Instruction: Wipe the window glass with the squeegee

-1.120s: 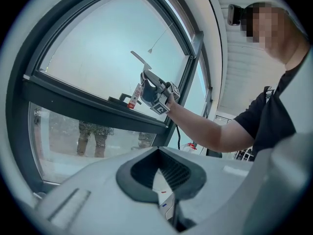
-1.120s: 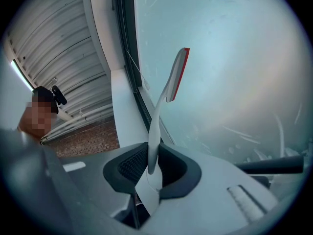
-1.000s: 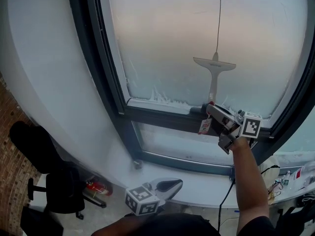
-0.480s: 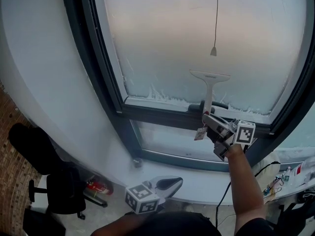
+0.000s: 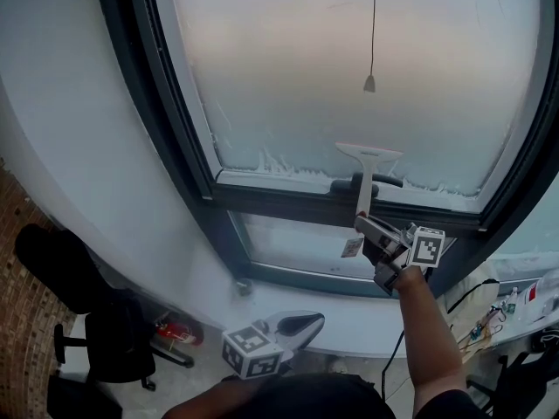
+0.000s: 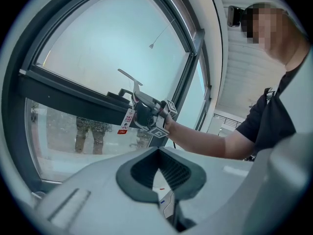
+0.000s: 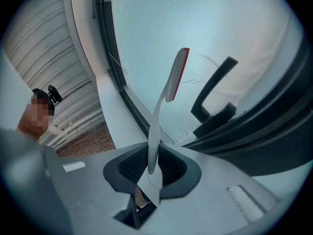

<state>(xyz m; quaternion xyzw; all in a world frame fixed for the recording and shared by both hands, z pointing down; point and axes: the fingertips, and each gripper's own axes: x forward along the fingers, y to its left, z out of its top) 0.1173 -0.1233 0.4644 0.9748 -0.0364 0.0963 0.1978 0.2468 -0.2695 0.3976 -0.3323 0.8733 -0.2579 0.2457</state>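
Note:
A white squeegee (image 5: 369,154) rests its blade low on the frosted window glass (image 5: 349,51), just above the dark crossbar (image 5: 279,201). My right gripper (image 5: 369,227) is shut on the squeegee handle from below, with a small tag (image 5: 352,247) hanging beside it. In the right gripper view the handle (image 7: 152,146) runs up from between the pads, the red-edged blade (image 7: 177,75) lies against the glass, and a black window handle (image 7: 215,89) sits to its right. My left gripper (image 5: 301,326) hangs low near the sill, shut and holding nothing. The left gripper view shows its jaws (image 6: 164,173) closed.
A pull cord with a weight (image 5: 370,83) hangs in front of the glass above the squeegee. A black chair (image 5: 96,321) and a red object (image 5: 175,330) stand on the floor at lower left. Cables and small items (image 5: 507,308) lie on the sill at right.
The right gripper has drawn the squeegee down the glass, from beside the cord weight to just above the crossbar. The left gripper has stayed put.

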